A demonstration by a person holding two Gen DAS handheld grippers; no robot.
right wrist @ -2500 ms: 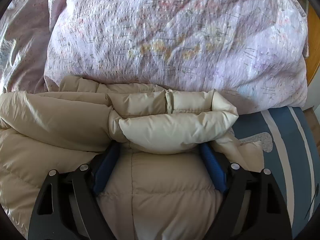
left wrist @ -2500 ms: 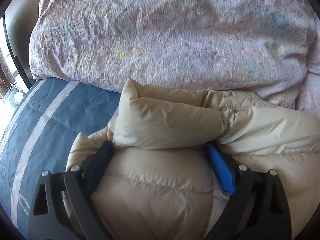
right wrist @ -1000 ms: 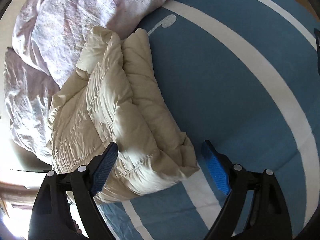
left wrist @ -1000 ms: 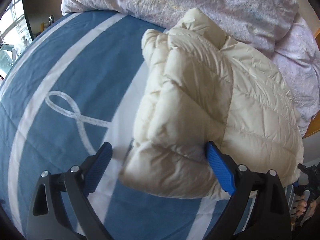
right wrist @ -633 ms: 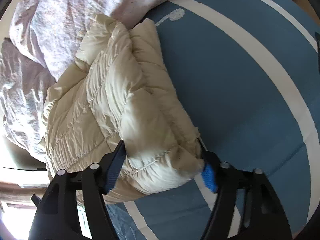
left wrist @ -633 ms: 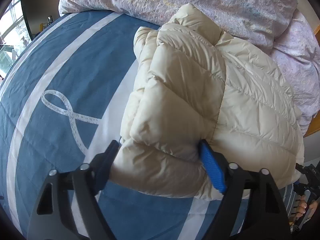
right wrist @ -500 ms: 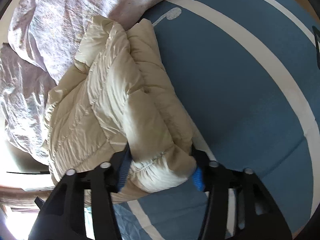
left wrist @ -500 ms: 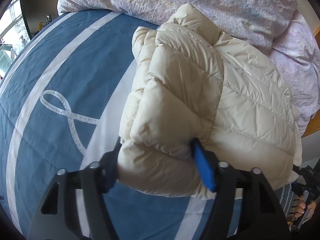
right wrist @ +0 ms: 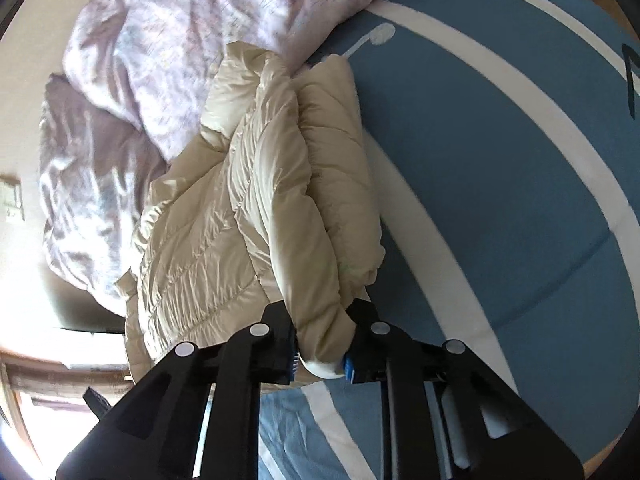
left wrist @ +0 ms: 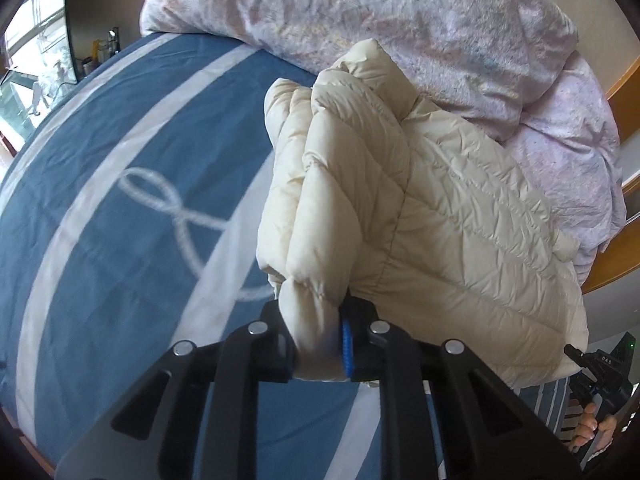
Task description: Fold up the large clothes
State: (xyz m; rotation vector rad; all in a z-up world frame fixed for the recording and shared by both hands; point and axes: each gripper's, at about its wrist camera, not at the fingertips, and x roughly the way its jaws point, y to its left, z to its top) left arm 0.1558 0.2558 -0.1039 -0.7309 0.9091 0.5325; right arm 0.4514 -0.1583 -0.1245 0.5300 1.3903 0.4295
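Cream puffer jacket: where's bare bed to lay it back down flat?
Both the left gripper and right gripper are shut on the cream puffer jacket. Bare room is the blue bedspread with white stripes on the jacket's outer side. It is crowded where the crumpled lilac floral duvet touches the jacket's far end.

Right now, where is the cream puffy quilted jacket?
The cream puffy quilted jacket lies folded on the blue white-striped bed cover, against the crumpled lilac floral duvet; each hand-held gripper, left and right, pinches a near corner.
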